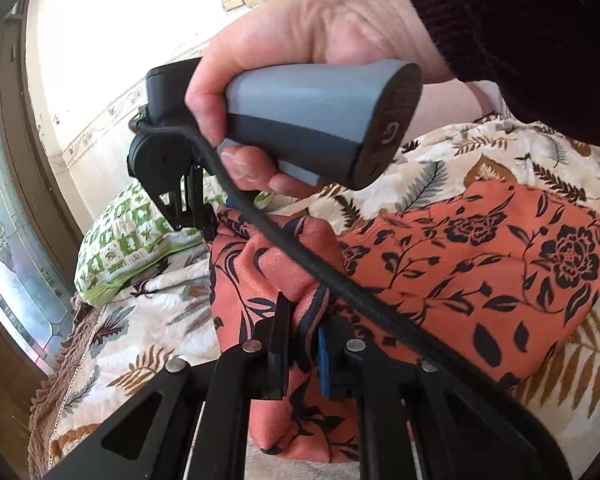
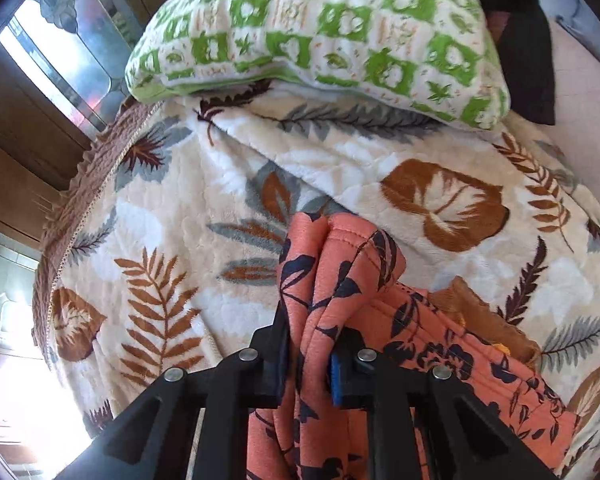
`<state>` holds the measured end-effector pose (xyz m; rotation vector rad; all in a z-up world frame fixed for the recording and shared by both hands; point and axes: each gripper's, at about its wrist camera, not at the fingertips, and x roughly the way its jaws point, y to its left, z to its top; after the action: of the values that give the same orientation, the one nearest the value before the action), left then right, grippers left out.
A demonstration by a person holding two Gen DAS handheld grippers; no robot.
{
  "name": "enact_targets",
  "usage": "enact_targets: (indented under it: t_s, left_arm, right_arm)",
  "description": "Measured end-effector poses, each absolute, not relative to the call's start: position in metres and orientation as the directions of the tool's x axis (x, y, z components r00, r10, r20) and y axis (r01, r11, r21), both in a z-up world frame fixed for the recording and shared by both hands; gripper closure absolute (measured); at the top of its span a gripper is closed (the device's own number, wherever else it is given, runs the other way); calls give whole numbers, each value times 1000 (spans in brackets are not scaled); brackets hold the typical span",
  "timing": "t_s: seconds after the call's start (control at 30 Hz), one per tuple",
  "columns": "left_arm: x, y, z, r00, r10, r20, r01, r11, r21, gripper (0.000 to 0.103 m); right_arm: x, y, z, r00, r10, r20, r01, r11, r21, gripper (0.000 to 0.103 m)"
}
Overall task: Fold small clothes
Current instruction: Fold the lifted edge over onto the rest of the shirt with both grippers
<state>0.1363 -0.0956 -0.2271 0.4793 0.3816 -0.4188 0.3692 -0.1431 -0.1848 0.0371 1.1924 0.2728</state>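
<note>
Gripping grey handle [image 1: 312,120], hand [image 1: 300,40] tilted

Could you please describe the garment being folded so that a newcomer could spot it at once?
Start from the leaf-print blanket covering the bed, with a green-and-white pillow at its far end. Nearer than the pillow lies the garment: salmon-orange with black flowers, the only orange cloth there.

The garment [image 1: 480,264] lies on the blanket [image 2: 204,216], which covers the bed. A pillow [image 2: 324,28] rests on the blanket at the far side, beyond the garment. The window [image 2: 60,48] stands far left.
</note>
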Motion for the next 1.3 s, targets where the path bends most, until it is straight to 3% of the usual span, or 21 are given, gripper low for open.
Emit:
enact_targets:
  t_s: [0.23,0.4,0.47,0.6,0.73,0.83,0.9,0.93,0.97,1.0,1.13,1.2,1.3]
  left_arm:
    - [91,-143,-207,750,-556,-359,654,706,273,92]
    - [57,-180,-213,552,-723,-415,829,527,184,92]
    - [48,-188,-217,481,-752,-451,874,451,181,92]
    - [56,-178,-209,467,-766,-442,881,445,159,87]
    - [107,-141,-192,548,-737,-396,797,603,-18,83]
    - [147,-108,-190,622,-680,-389,676,716,-172,80]
    - [167,-92,-195,646,-646,-407,596,760,-258,80]
    - [174,-86,-199,648,-635,-420,566,771,-292,80]
    - [180,-84,-203,643,-629,-437,543,777,-319,80]
    - [182,-86,-207,635,-623,-456,530,781,-330,80]
    - [178,-99,-217,616,-602,-508,554,790,-264,80]
    - [173,-107,-222,588,-611,-529,584,774,-245,80]
    - [172,-122,-231,564,-600,-567,618,763,-192,80]
  right_arm:
    - [315,-263,-149,465,173,-868,-56,984,166,87]
    - [278,-362,-168,503,82,-860,122,979,165,87]
    - [267,-399,-186,494,72,-866,201,960,195,88]
    - [249,-444,-228,465,91,-881,297,921,252,89]
    - [227,-462,-257,456,202,-867,359,849,387,88]
    - [204,-467,-255,527,326,-785,349,759,549,87]
    - [192,-462,-250,552,333,-764,331,754,568,79]
    - [188,-458,-247,555,333,-763,322,759,566,58]
    - [187,-453,-246,559,337,-758,309,763,568,24]
    - [187,-449,-244,571,328,-752,301,769,564,17]
    - [205,-439,-247,582,326,-745,289,773,565,19]
    - [221,-433,-258,540,308,-783,316,788,528,22]
    - [234,-429,-284,467,333,-819,328,795,511,33]
